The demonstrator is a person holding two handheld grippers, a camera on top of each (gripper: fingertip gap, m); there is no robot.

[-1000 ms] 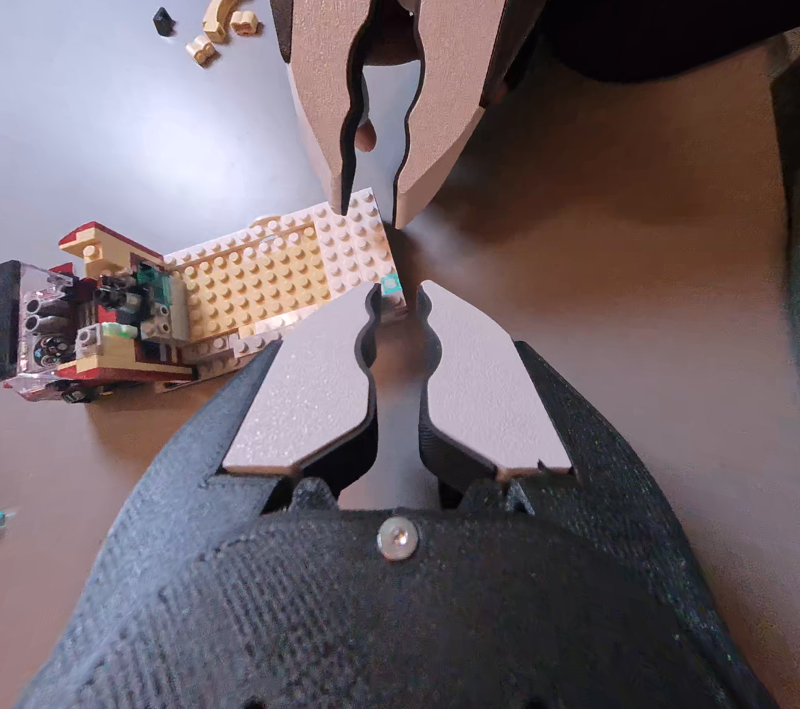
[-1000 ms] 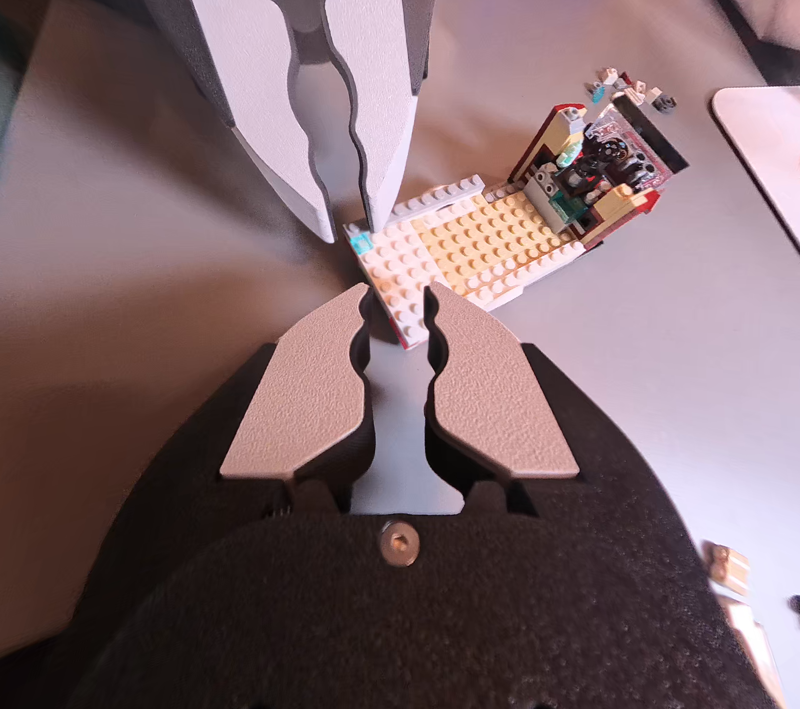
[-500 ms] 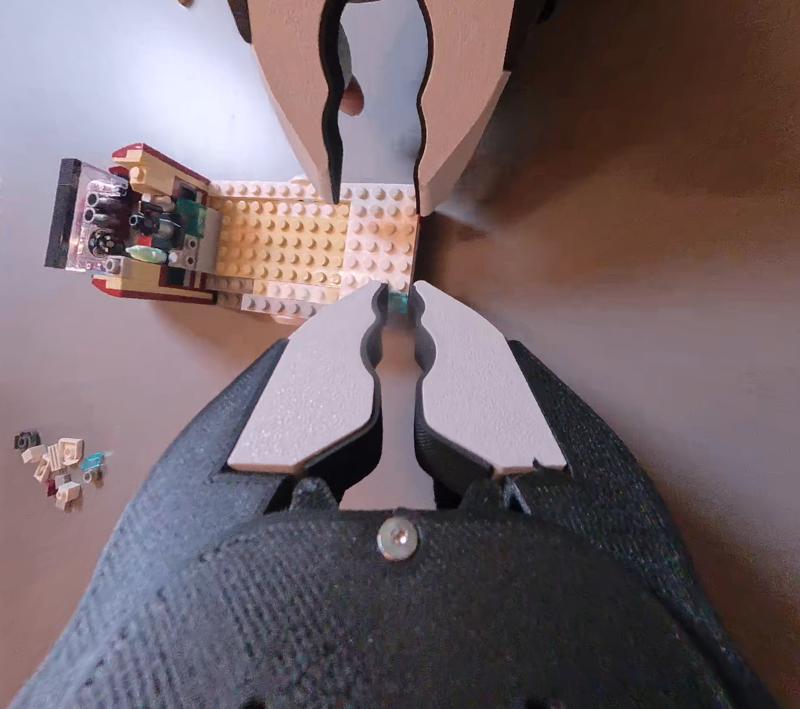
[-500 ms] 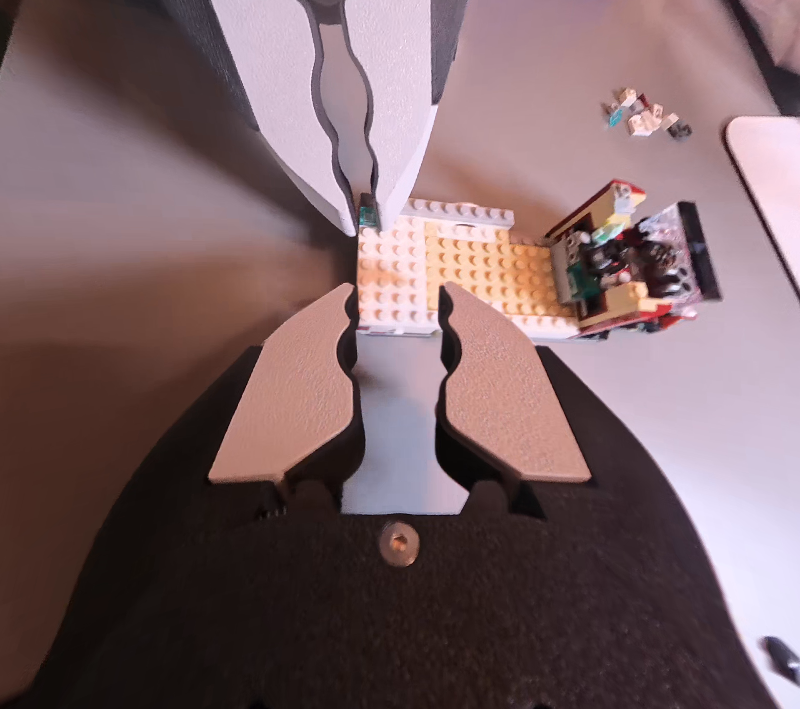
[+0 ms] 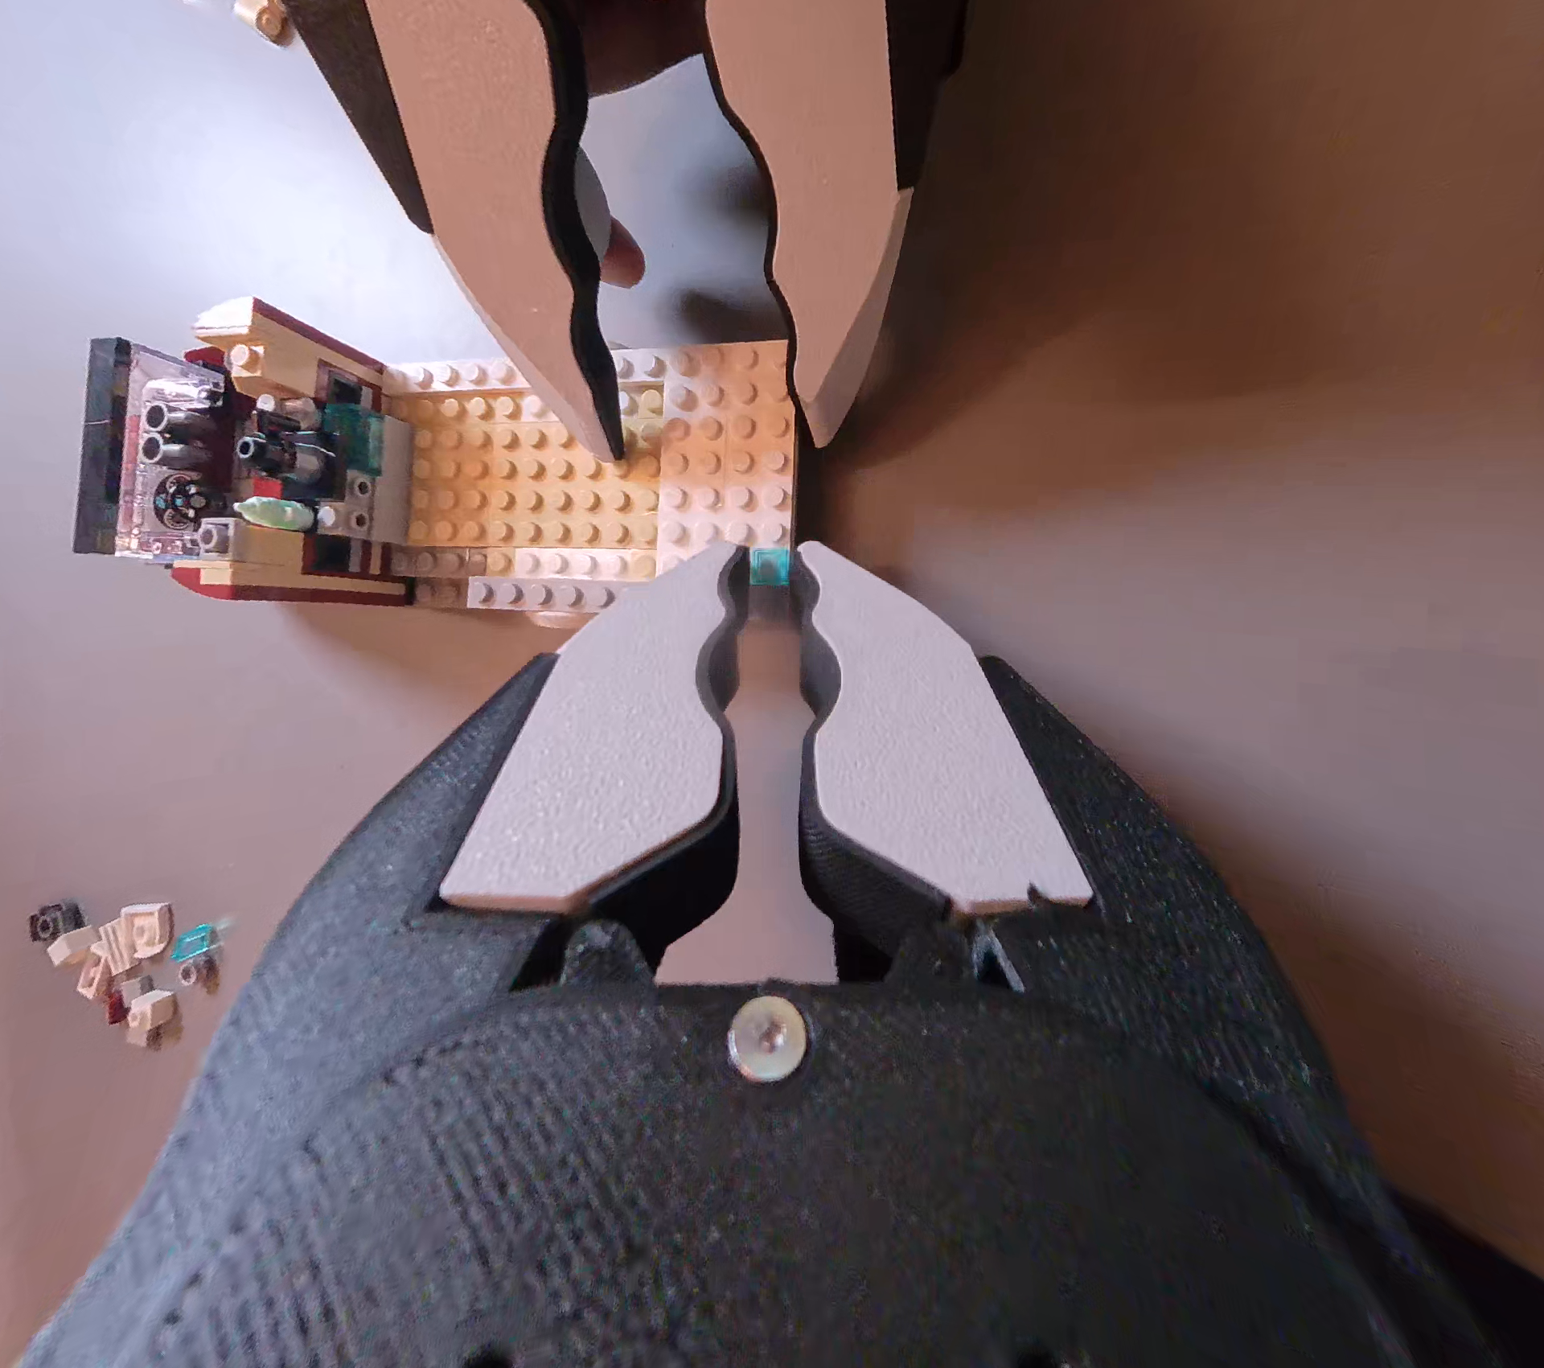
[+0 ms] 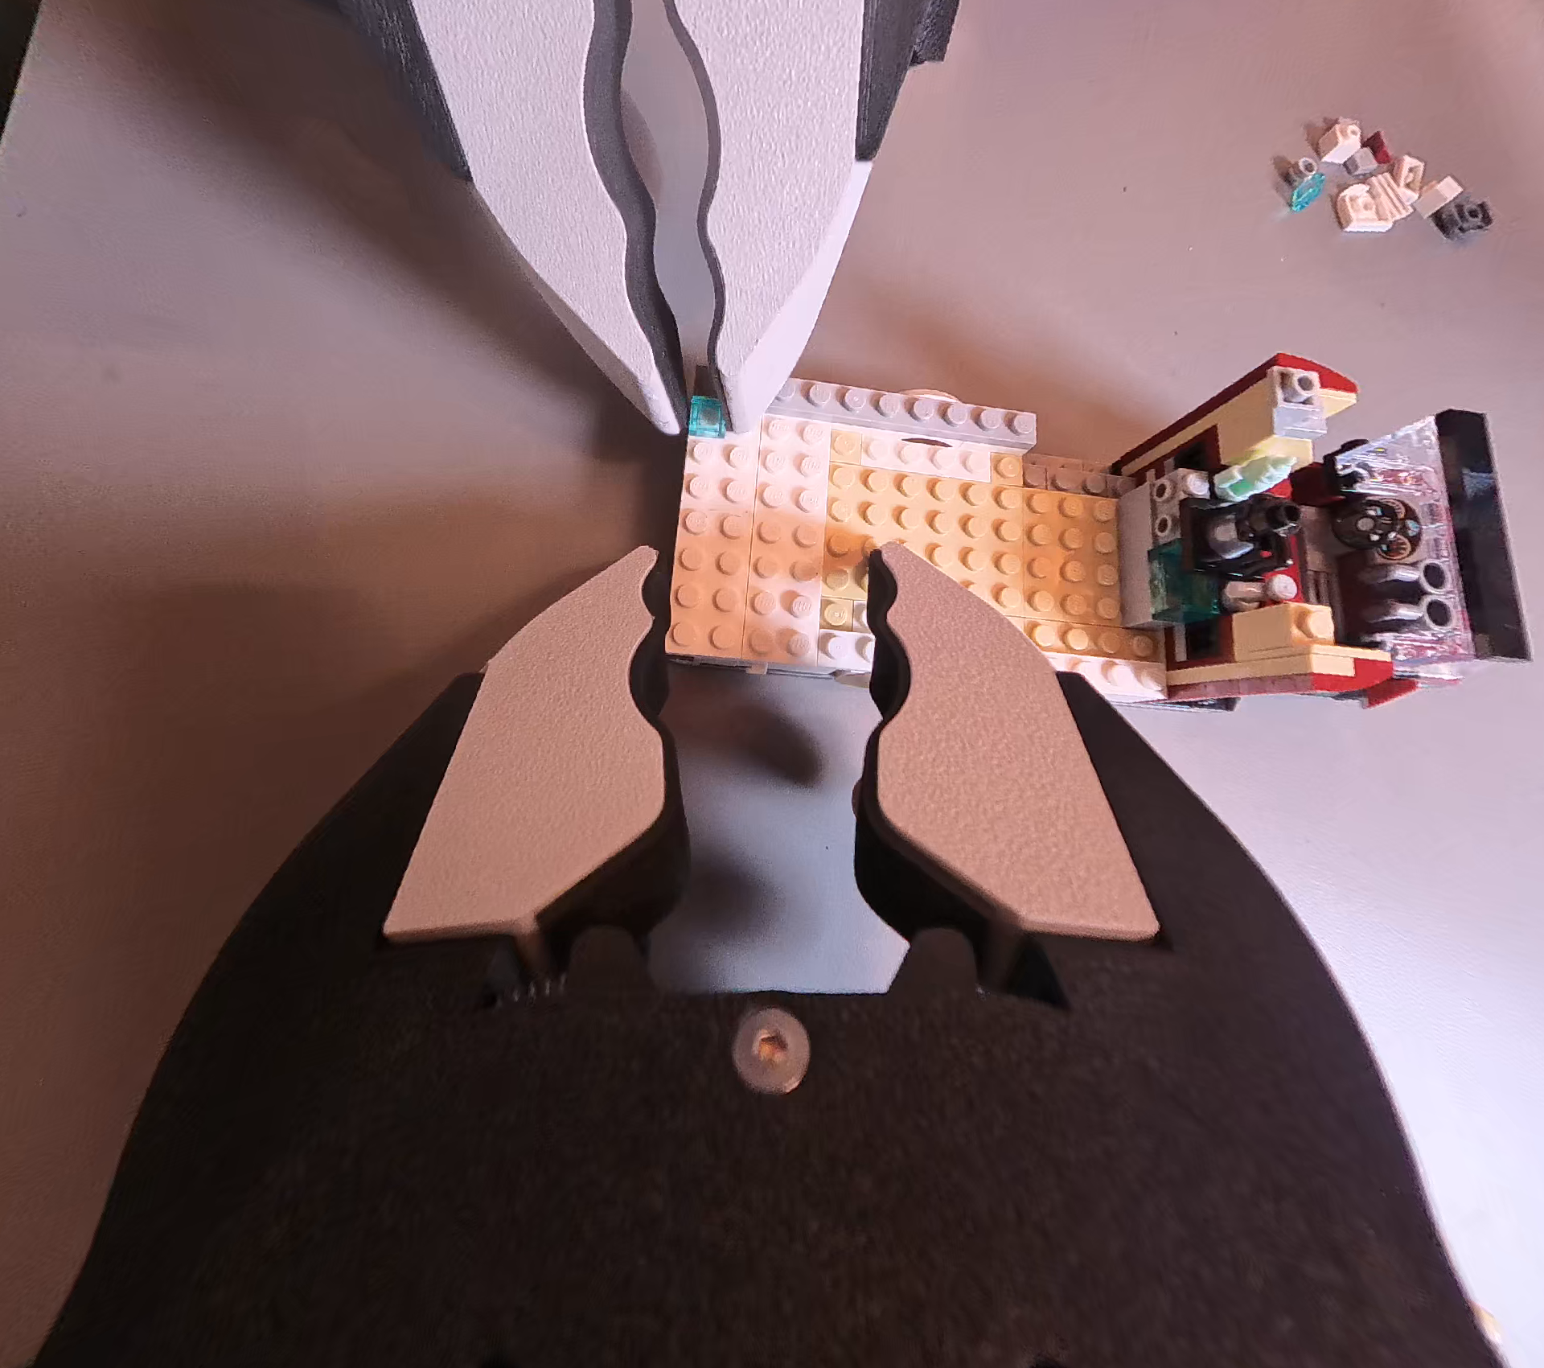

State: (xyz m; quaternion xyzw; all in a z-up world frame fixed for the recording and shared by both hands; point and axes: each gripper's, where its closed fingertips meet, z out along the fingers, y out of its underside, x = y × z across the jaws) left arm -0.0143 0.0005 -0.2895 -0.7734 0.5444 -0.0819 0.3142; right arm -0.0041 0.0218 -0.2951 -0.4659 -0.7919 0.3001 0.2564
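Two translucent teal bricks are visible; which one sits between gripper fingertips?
The teal brick at the studded plate's corner, between the left gripper's fingertips; the other lies among loose pieces.

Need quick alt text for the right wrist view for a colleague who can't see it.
The right gripper is open, its fingertips straddling the white end of a studded tan-and-white brick model on a grey table. Opposite, the left gripper pinches a small turquoise brick at the model's corner; loose pieces lie far right.
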